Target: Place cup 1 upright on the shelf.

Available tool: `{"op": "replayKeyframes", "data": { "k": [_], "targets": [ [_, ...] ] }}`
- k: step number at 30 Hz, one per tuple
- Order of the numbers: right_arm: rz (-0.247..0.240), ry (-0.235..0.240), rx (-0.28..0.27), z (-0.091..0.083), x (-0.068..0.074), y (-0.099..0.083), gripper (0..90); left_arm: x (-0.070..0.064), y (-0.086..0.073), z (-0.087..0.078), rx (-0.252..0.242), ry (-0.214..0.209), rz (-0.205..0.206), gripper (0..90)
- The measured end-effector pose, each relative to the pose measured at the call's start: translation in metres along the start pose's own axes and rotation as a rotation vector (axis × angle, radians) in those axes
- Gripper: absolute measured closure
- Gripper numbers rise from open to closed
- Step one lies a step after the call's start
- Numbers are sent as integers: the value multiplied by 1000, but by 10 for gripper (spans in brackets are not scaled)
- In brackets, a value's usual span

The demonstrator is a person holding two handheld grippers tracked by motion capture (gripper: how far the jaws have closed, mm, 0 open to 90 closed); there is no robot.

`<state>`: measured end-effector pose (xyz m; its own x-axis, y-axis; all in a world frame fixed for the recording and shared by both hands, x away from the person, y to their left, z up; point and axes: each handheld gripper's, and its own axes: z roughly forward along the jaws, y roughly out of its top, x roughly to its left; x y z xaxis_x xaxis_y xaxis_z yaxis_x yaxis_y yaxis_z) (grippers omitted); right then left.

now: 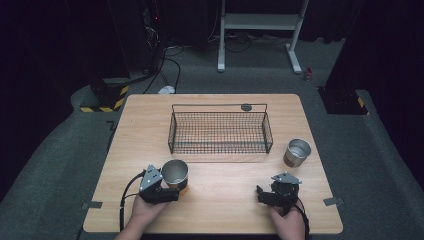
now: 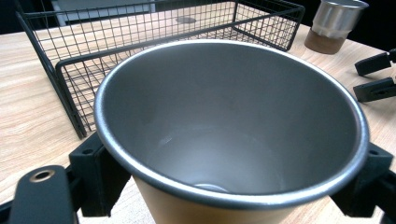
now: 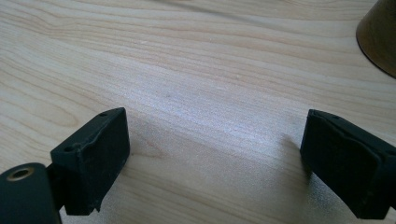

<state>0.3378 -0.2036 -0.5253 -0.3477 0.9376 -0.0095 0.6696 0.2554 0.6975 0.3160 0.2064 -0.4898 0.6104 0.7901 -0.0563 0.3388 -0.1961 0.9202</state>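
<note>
High view: left tongs [image 1: 172,194] clamp the near metal cup [image 1: 175,173]; right tongs [image 1: 261,194] hang spread wide above the table [image 1: 220,205].

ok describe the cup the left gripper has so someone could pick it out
On the wooden table, look in front of the wire basket, toward its left end. The metal cup there sits between the left gripper jaws; the other cup stands alone, right of the basket.

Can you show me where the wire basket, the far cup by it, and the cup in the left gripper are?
wire basket [image 1: 220,132]: high view, on its mesh floor.
far cup [image 1: 297,152]: high view, on its side wall.
held cup [image 2: 233,121]: left gripper view, on its inner wall.
</note>
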Motion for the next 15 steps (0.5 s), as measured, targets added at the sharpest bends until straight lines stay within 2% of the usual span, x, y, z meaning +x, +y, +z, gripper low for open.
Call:
{"op": "replayKeyframes", "data": {
  "k": [9, 15],
  "targets": [
    [0, 0, 0, 0, 0, 0, 83, -2, 2, -2, -4, -3, 15, 149],
    [-3, 3, 0, 0, 0, 0, 82, -2, 3, -2, 0, -6, 9, 150]
  ]
}}
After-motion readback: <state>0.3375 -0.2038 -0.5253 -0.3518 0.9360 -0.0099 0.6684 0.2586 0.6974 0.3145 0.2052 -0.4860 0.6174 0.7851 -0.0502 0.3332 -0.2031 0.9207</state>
